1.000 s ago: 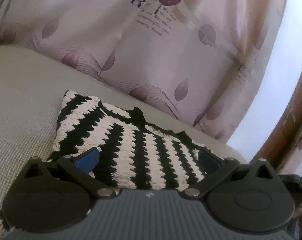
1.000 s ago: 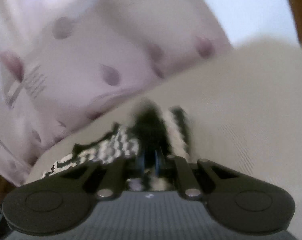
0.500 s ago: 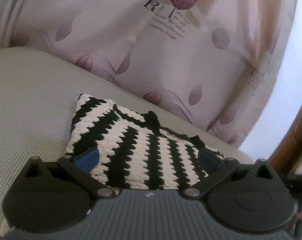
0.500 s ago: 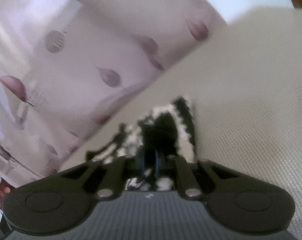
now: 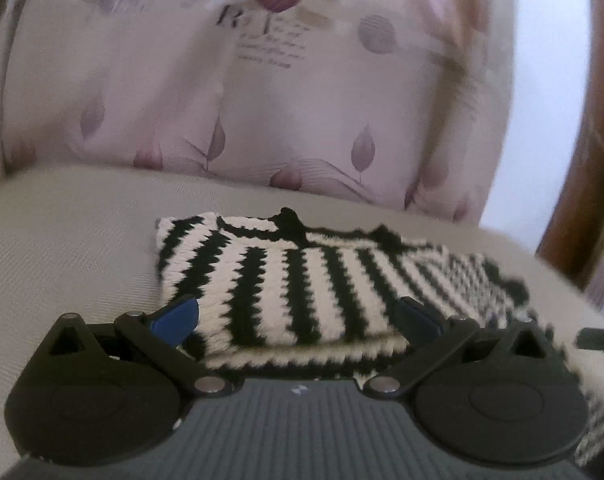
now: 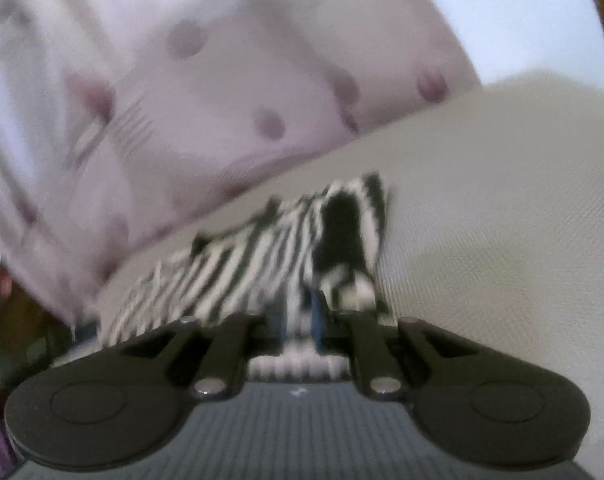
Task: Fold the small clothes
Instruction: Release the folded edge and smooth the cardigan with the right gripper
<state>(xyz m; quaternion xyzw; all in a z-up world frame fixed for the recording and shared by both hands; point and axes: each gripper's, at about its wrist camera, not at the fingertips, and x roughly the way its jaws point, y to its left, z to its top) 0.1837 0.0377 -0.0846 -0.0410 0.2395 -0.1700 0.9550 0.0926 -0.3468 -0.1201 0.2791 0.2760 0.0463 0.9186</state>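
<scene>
Black-and-white striped knit garment (image 5: 302, 280): folded, lying on beige cushion (image 5: 70, 240), near edge doubled in two layers, far edge close to floral pink fabric (image 5: 302, 120) behind. Bare cushion to the left of the garment; wooden frame (image 5: 574, 184) at far right. Left gripper (image 5: 296, 316): fingers (image 5: 178, 316) spread wide, one at each side of the near edge, holding nothing. Right gripper (image 6: 298, 320): fingers pressed together, pinching a garment (image 6: 262, 256) edge; view blurred. Open cushion (image 6: 502, 200) to its right.
</scene>
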